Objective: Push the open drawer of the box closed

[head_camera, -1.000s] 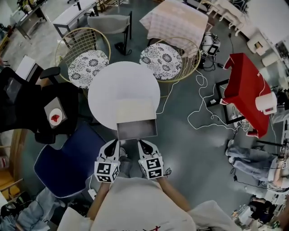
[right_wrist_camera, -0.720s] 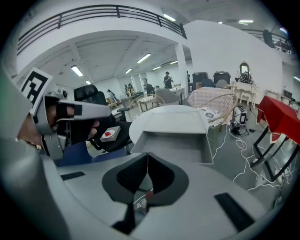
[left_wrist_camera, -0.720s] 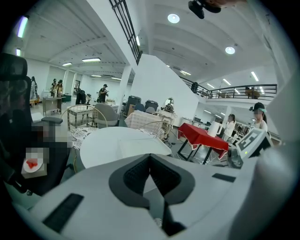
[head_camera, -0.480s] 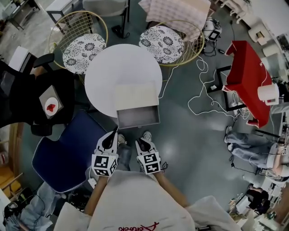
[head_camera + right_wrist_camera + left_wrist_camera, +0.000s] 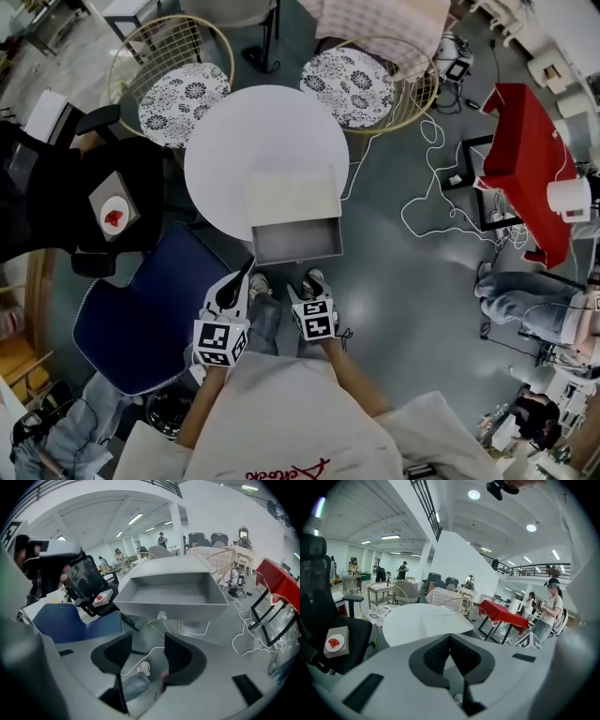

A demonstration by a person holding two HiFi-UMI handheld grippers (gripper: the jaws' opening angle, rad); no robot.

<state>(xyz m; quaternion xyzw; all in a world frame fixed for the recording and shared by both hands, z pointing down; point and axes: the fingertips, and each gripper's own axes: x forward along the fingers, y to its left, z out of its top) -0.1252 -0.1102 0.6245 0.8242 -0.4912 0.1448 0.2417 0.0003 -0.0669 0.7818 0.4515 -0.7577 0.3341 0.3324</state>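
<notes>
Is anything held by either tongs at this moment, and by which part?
Nothing is held. The left tongs are shut with nothing in them. The right tongs have just been opening, with nothing between them, and are clear of the open drawer.

I see clear room over bare floor (image 5: 394, 267) before the open drawer's front (image 5: 297, 253) and off to its right, while the blue chair (image 5: 131, 323) crowds just beside my left gripper (image 5: 242, 274).
</notes>
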